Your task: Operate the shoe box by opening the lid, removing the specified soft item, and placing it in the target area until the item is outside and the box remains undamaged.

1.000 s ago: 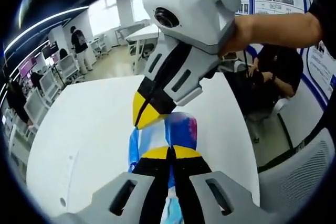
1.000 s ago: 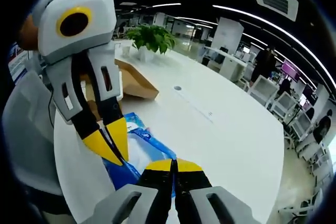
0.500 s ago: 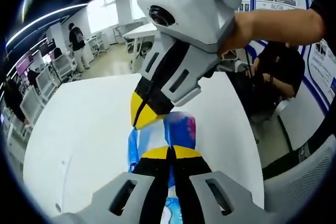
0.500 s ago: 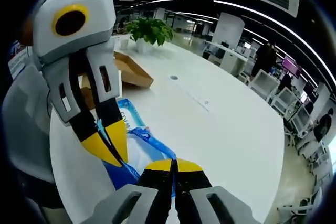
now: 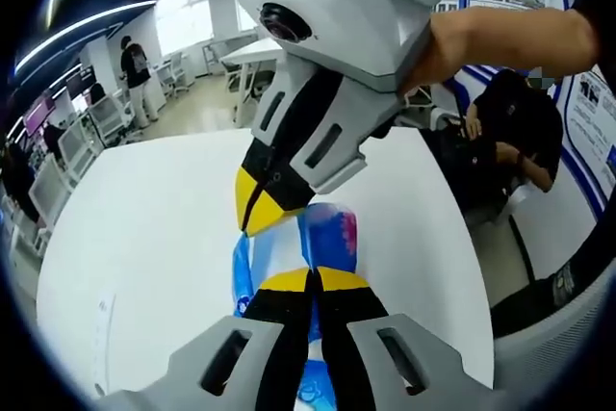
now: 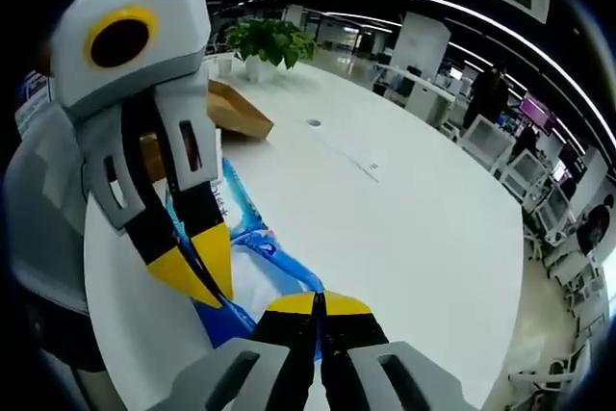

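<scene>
Left gripper view looks down its own claw point(image 5: 310, 281), yellow tips pressed together on the near end of a soft blue-and-white plastic pack with a pink patch point(image 5: 327, 233), which runs lengthwise straight away from it over the white worktop point(image 5: 154, 238). The right claw point(image 5: 258, 207) comes in from above and looks closed on the pack's left edge further along. In the right gripper view that claw point(image 6: 318, 303) sits clamped on the crinkled blue film point(image 6: 258, 267), with the left claw point(image 6: 197, 271) just beside it on the same pack. So the item hangs between both hands, already out of the brown cardboard shoe box point(image 6: 231, 108), which lies open behind near a potted green plant point(image 6: 269, 40). The bare worktop ahead appears unobstructed for setting it down.
</scene>
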`<action>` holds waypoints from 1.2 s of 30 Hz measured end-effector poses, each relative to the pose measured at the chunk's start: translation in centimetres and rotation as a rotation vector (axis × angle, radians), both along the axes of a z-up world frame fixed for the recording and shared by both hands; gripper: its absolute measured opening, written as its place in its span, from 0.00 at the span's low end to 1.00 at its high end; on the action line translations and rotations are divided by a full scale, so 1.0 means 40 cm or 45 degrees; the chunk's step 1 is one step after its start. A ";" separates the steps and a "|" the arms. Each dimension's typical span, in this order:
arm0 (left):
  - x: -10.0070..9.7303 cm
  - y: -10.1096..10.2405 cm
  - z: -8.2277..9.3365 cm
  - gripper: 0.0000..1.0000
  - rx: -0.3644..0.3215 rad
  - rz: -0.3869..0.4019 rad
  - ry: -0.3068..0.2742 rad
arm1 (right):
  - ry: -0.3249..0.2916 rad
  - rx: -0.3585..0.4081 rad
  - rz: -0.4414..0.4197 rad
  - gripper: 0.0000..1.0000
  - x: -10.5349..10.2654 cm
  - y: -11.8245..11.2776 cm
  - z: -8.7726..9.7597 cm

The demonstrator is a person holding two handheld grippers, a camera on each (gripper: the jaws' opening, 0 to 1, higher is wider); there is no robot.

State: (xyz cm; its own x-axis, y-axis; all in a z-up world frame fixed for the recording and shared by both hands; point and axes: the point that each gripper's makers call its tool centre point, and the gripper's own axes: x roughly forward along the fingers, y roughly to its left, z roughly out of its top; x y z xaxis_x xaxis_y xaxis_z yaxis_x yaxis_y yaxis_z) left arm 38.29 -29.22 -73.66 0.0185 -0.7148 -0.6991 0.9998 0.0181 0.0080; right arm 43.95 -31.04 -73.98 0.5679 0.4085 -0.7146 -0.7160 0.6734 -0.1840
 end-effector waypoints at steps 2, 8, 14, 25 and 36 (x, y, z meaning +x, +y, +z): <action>0.001 -0.003 -0.010 0.00 0.004 0.000 0.005 | 0.011 -0.001 -0.002 0.00 0.000 -0.004 -0.011; -0.001 -0.013 -0.045 0.00 0.023 0.003 0.018 | 0.036 -0.017 -0.002 0.00 0.001 -0.015 -0.044; 0.005 -0.005 -0.088 0.00 0.048 0.026 0.039 | 0.068 -0.024 -0.005 0.00 -0.007 -0.011 -0.081; 0.003 -0.013 -0.108 0.00 0.040 0.041 0.080 | 0.071 -0.021 -0.011 0.00 0.013 -0.010 -0.107; 0.005 -0.018 -0.109 0.00 0.037 0.036 0.066 | 0.059 -0.027 -0.024 0.00 0.027 -0.015 -0.111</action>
State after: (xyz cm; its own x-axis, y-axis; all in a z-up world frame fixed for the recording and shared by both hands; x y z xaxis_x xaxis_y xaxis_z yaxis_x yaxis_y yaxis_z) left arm 38.48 -29.96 -78.04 0.0018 -0.6940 -0.7200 0.9980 0.0467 -0.0425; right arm 45.03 -31.65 -78.41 0.5415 0.3824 -0.7487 -0.7113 0.6832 -0.1655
